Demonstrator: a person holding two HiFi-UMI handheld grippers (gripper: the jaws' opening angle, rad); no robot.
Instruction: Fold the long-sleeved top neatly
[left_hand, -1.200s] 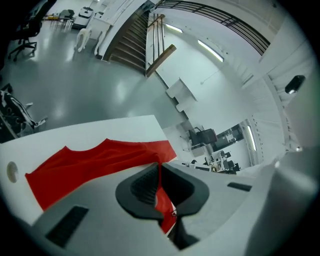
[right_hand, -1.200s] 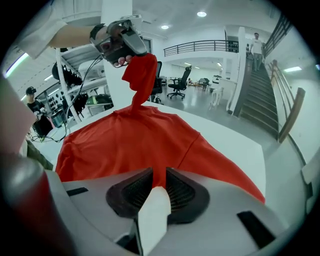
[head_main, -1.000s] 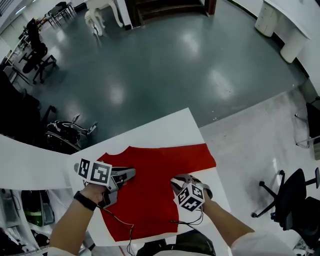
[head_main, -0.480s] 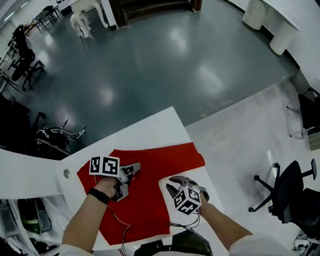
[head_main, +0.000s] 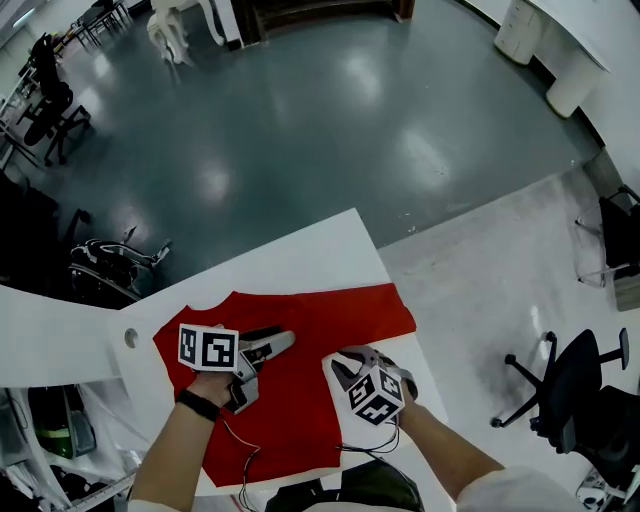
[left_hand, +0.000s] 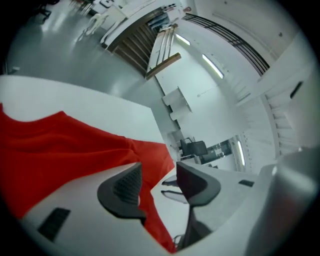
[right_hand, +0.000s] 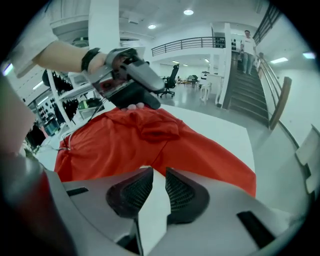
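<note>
Two grippers stood over the red long-sleeved top (head_main: 310, 325), spread on the white worktop (head_main: 300, 255) at lower centre. The left gripper (head_main: 287, 341) fingers had just been opening, with nothing pinched between them, and the right gripper (head_main: 336, 364) fingers were narrowly apart and empty. A fold seemed just laid, so a fresh grip on an edge came next; only the right gripper view showed the bunched ridge (right_hand: 157, 127).

Grey plastic left gripper (head_main: 283, 342) and grey plastic right gripper (head_main: 341, 366); dark ribbed pads (right_hand: 133, 192); black-and-white square-marker cube (head_main: 208, 348) on each; black wristband (head_main: 197, 404) on left wrist; thin dark cables (head_main: 240, 462); sleeves (head_main: 515, 490) probably white, cropped at frame edge.
</note>
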